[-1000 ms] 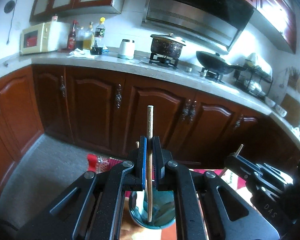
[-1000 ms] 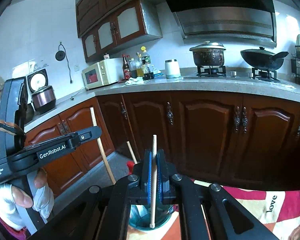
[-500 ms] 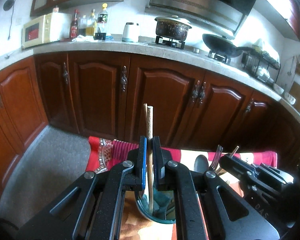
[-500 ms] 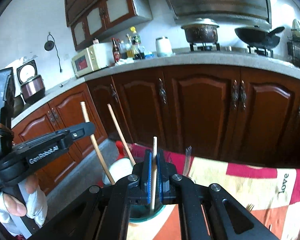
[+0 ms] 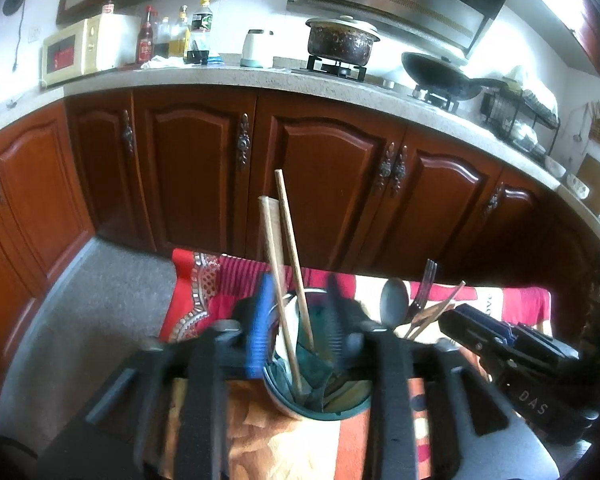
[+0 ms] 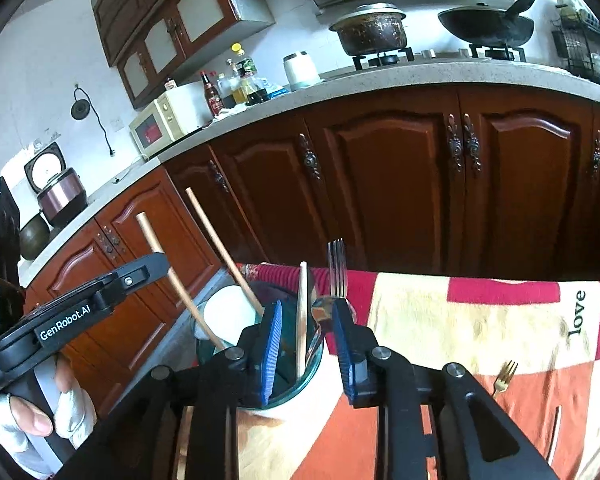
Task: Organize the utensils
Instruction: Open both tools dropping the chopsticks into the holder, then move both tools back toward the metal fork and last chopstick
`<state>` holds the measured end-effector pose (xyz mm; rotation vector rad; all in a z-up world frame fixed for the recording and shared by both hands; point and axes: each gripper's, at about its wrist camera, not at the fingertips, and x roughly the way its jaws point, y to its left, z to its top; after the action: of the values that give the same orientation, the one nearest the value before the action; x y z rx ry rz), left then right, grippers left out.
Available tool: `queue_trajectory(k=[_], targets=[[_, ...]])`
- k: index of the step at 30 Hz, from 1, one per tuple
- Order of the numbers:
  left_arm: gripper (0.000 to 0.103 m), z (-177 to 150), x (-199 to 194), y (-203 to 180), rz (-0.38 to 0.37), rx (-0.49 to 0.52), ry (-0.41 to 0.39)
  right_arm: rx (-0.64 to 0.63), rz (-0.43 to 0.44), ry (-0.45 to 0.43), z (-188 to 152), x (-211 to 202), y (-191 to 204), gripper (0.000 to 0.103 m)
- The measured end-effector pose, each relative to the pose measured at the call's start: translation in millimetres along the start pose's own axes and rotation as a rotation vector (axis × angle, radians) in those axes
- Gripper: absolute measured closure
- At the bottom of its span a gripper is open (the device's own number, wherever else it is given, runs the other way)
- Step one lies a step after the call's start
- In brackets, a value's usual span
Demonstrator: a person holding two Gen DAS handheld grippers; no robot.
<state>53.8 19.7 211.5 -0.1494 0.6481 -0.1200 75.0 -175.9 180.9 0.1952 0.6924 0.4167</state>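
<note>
A green-rimmed utensil cup (image 5: 320, 402) stands on the patterned cloth, right below both grippers; it also shows in the right wrist view (image 6: 312, 364). Two wooden chopsticks (image 5: 286, 264) lean in it under my open left gripper (image 5: 300, 320). My right gripper (image 6: 308, 340) is open too, with a pale chopstick (image 6: 301, 320) standing free between its jaws in the cup. A fork (image 6: 337, 268) and a spoon (image 5: 394, 300) stand in the cup as well. The other gripper appears at the side in each view.
A small gold fork (image 6: 505, 376) lies on the red, orange and cream cloth (image 6: 480, 320) to the right. Dark wooden cabinets (image 5: 320, 176) and a counter with stove, pots and microwave stand behind the table.
Both grippers have lowered over the cup and opened, letting go of their chopsticks, which now stand in the cup.
</note>
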Motion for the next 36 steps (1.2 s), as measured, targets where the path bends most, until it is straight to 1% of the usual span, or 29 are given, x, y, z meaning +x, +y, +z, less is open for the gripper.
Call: queue_trajectory(k=[1,4,7,14,20,28,36], targets=[[0.06,-1,-2,-1,0.0,0.0,-0.004,-0.001,0.003,0.004,-1,-1,1,0.079],[0.054,-4,-5,-3,0.009,0.004,-0.004,-0.009,0.007,0.007,-4,-6,2,0.078],[0.054,-8,-7,-6,0.015,0.008,0.009,-0.031,0.001,0.016,-8,-9,7,0.074],[0.054,-17,-15,-9,0.036,0.017,0.013,-0.066,-0.027,0.038,-19,-16,10,0.073],[0.054,-32,-23,-17,0.036,0.033,0.029,-0.087,-0.053,0.057,-33,-24,8,0.073],[0.053,-56,-29,-35,0.02,0.071,0.057,-0.074,-0.08,0.074,-49,-37,-3,0.072],[0.053,-82,-28,-64,-0.012,0.117,0.1,-0.036,-0.122,0.097,-69,-49,-25,0.072]])
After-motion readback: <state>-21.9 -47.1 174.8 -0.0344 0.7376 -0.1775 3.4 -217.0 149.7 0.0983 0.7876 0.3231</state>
